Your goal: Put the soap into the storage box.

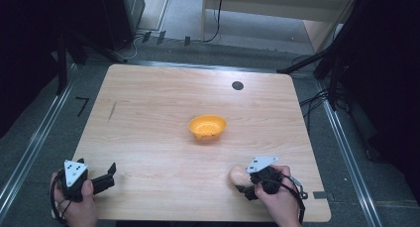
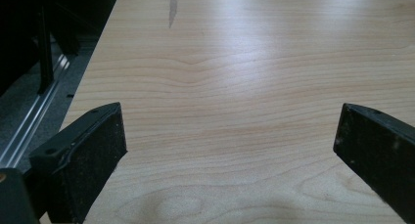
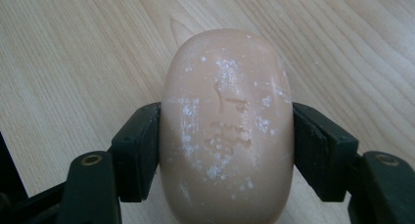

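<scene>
Left gripper: rests at the near left edge of the table, jaws spread wide over bare wood, holding nothing; it appears parked out of the way. Orange bowl: mid-table, empty, the likely destination. Right gripper: at the near right edge, its 2 jaws clamped on the flanks of the peach soap bar, gripped across its narrow width, probably for a secure lift.
</scene>
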The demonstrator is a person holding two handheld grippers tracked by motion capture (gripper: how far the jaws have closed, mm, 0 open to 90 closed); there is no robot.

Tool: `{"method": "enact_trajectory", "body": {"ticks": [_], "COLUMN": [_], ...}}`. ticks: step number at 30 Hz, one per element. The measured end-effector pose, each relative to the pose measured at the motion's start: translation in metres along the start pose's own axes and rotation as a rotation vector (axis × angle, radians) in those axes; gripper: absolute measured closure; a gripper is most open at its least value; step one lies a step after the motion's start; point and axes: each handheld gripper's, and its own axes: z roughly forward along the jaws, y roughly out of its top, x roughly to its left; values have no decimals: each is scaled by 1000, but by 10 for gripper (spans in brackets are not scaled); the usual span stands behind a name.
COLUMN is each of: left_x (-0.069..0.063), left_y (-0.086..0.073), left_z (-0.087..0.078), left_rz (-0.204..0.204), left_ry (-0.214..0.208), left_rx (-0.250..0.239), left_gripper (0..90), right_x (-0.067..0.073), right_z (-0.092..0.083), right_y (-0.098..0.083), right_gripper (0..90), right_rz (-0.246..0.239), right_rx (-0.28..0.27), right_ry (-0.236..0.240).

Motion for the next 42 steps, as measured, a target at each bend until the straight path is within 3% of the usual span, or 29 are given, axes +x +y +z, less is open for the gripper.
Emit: {"method": "enact_trajectory", "body": {"ticks": [9,23,42], "left_x": [0,0,-1], "left_y": [0,0,0], "left_z": [0,0,1], "left_rz": [0,5,19], "left_ry": [-1,-1,2], "left_rx": [2,2,12], "left_gripper": [0,0,0], "right_x": [-7,-20,-38], "right_z": [-5,-11,-19], "right_y": [12,29,55], "right_gripper": [334,334,334], "right_rz": [-8,-62,-165], "right_rx": [0,-10,4], "right_ry": [19,31,46]}}
